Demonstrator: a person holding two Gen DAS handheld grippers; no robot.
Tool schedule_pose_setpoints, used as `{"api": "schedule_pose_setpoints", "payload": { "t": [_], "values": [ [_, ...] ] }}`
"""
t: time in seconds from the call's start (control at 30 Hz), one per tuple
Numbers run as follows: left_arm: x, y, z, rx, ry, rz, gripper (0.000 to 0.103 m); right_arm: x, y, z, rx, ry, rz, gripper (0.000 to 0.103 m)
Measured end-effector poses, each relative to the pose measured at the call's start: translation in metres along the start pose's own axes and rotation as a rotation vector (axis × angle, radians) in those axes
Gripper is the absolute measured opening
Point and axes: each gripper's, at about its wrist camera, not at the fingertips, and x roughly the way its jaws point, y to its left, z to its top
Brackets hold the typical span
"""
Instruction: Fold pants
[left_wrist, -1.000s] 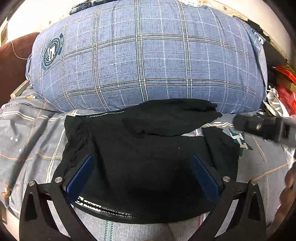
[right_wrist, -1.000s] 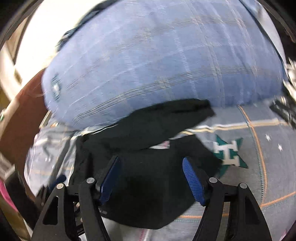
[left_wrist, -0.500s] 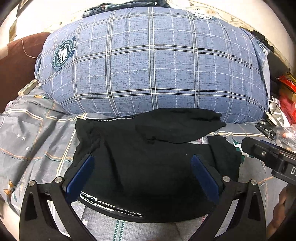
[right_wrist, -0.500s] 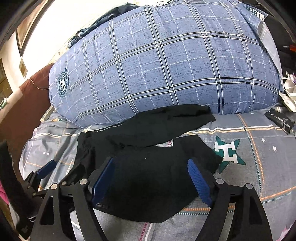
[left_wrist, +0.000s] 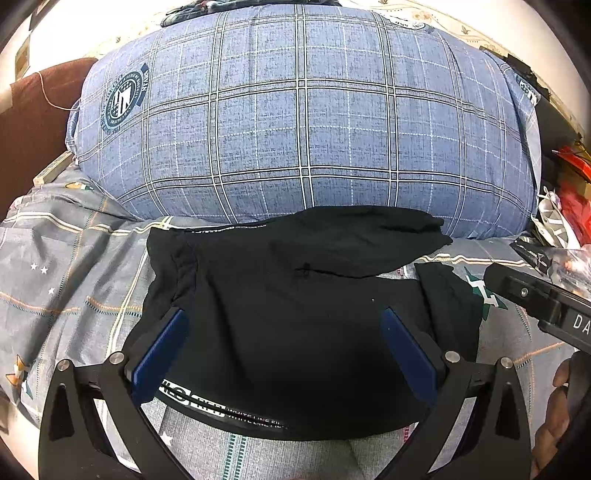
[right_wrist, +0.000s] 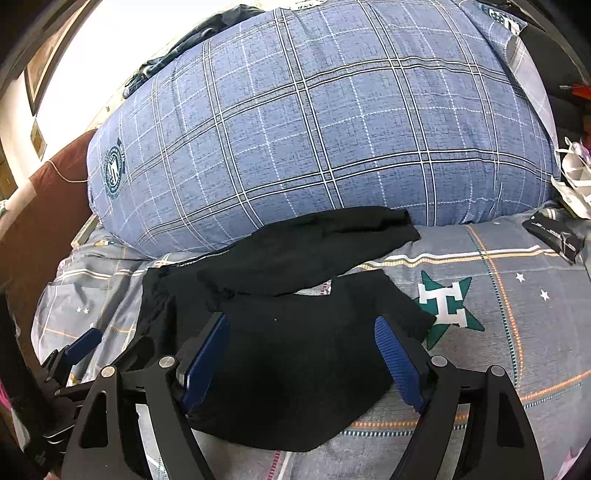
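Note:
Black pants (left_wrist: 295, 314) lie loosely bunched on a grey bed sheet (left_wrist: 74, 273); a white-lettered waistband shows at the near edge. One leg (right_wrist: 314, 247) lies folded across the top, its end against the pillow. My left gripper (left_wrist: 284, 350) is open and empty, hovering over the near part of the pants. My right gripper (right_wrist: 301, 354) is open and empty over the pants' right half. The right gripper's body (left_wrist: 543, 306) shows at the right of the left wrist view; the left gripper's fingers (right_wrist: 79, 345) show at the left of the right wrist view.
A big blue plaid pillow (left_wrist: 303, 122) stands just behind the pants. A green star print (right_wrist: 447, 308) marks the sheet to the right. A small black packet (right_wrist: 554, 236) and white and red clutter (left_wrist: 565, 218) lie at the far right. A brown headboard (left_wrist: 29, 122) is at the left.
Both grippers have pulled back and up from the pants, still open. The right gripper's view swung and steadied. The pants lie as before.

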Motion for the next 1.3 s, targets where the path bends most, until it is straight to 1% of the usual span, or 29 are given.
{"api": "schedule_pose_setpoints", "payload": {
  "t": [0.13,0.2,0.23,0.3,0.33,0.4,0.5,0.53,0.57,0.63,0.67,0.7,0.73,0.8,0.87,0.9,0.93,0.97,1.07,1.2,1.3],
  "values": [
    [0.000,-0.001,-0.001,0.002,0.000,0.002,0.103,0.002,0.001,0.000,-0.014,0.026,0.033,0.082],
    [0.000,-0.001,0.000,0.005,0.002,0.001,0.103,0.002,0.004,0.001,-0.046,0.036,0.029,0.082],
    [0.000,-0.002,0.000,0.006,0.005,0.000,0.103,0.000,0.006,0.003,-0.077,0.036,0.012,0.082],
    [0.000,-0.001,-0.001,0.003,0.010,-0.007,0.103,-0.003,0.003,0.014,-0.161,0.023,-0.079,0.082],
    [0.001,-0.001,-0.001,0.003,0.013,-0.010,0.103,-0.002,-0.002,0.017,-0.176,0.018,-0.101,0.082],
    [0.003,-0.002,-0.002,0.008,0.022,-0.014,0.103,0.011,-0.030,0.028,-0.166,0.053,-0.133,0.082],
    [0.007,-0.006,-0.004,0.017,0.030,-0.012,0.103,0.038,-0.073,0.028,-0.063,0.120,-0.163,0.079],
    [0.009,-0.009,-0.005,0.023,0.038,-0.015,0.103,0.049,-0.084,0.025,-0.022,0.159,-0.161,0.075],
    [0.011,-0.011,-0.006,0.026,0.045,-0.020,0.103,0.063,-0.094,0.021,0.015,0.213,-0.163,0.064],
    [0.013,-0.016,-0.010,0.040,0.055,-0.029,0.103,0.080,-0.100,0.016,0.038,0.266,-0.154,0.055],
    [0.014,-0.019,-0.011,0.052,0.056,-0.029,0.103,0.088,-0.101,0.012,0.043,0.293,-0.147,0.055],
    [0.014,-0.024,-0.014,0.070,0.054,-0.024,0.103,0.097,-0.098,0.008,0.030,0.325,-0.166,0.054],
    [0.014,-0.026,-0.015,0.081,0.052,-0.020,0.103,0.102,-0.097,0.005,0.010,0.340,-0.202,0.054],
    [0.014,-0.030,-0.017,0.098,0.048,-0.015,0.103,0.110,-0.092,-0.001,-0.018,0.362,-0.232,0.053],
    [0.015,-0.033,-0.018,0.108,0.047,-0.017,0.103,0.110,-0.085,-0.004,-0.048,0.362,-0.231,0.036],
    [0.015,-0.033,-0.019,0.112,0.049,-0.017,0.103,0.108,-0.079,-0.005,-0.072,0.364,-0.238,0.030],
    [0.016,-0.034,-0.019,0.115,0.050,-0.017,0.103,0.107,-0.076,-0.008,-0.079,0.368,-0.237,0.016],
    [0.016,-0.034,-0.020,0.117,0.051,-0.015,0.103,0.104,-0.074,-0.010,-0.076,0.375,-0.237,0.011],
    [0.017,-0.033,-0.020,0.117,0.052,-0.017,0.103,0.093,-0.072,-0.013,-0.072,0.367,-0.242,0.009],
    [0.019,-0.030,-0.019,0.104,0.058,-0.027,0.103,0.068,-0.087,-0.007,0.015,0.325,-0.231,0.009],
    [0.020,-0.026,-0.017,0.087,0.071,-0.032,0.103,0.044,-0.103,-0.015,0.098,0.305,-0.244,0.009]
  ]
}}
